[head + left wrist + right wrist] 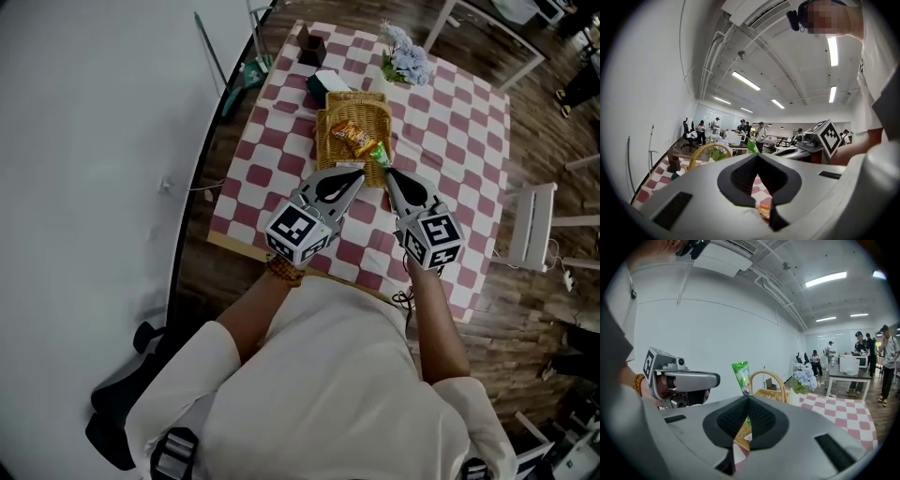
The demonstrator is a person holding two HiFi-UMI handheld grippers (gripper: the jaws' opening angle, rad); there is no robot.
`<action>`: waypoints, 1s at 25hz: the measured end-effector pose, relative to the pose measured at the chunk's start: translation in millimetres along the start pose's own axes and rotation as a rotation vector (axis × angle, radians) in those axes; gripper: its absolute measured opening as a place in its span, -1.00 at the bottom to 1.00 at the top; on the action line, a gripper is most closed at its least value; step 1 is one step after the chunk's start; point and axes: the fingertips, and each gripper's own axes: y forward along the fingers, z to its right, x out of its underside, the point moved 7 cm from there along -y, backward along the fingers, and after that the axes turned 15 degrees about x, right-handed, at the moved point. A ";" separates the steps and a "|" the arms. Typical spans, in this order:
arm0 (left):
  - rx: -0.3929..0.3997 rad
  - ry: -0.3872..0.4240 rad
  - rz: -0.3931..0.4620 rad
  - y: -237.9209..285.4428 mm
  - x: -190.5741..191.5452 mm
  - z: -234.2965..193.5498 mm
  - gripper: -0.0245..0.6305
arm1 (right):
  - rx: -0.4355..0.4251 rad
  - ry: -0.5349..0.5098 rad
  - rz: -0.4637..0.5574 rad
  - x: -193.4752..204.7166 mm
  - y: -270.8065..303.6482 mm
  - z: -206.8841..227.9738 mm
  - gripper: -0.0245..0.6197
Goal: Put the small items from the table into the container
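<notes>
Over the near rim of the wicker basket [323,141], my right gripper [748,397] is clamped on a green sachet [740,375], which stands upright above the jaws and is not yet dropped in. One orange snack packet [352,137] already lies in the basket, so I judge the job partly done. My left gripper [757,154] sits alongside, jaws pressed together on nothing. The sachet is thin, flat and glossy, printed green; it looks light and floppy.

- left gripper [362,168] and right gripper [387,172]: light grey shells, black ribbed lining inside the jaws
- checkered marker cubes [300,232] behind the jaws
- white short-sleeved shirt [328,394], brown bead bracelet [284,272]
</notes>
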 end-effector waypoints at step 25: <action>-0.038 -0.079 -0.097 28.1 60.0 -65.7 -0.85 | -0.003 -0.044 -0.238 37.5 104.5 24.6 -0.65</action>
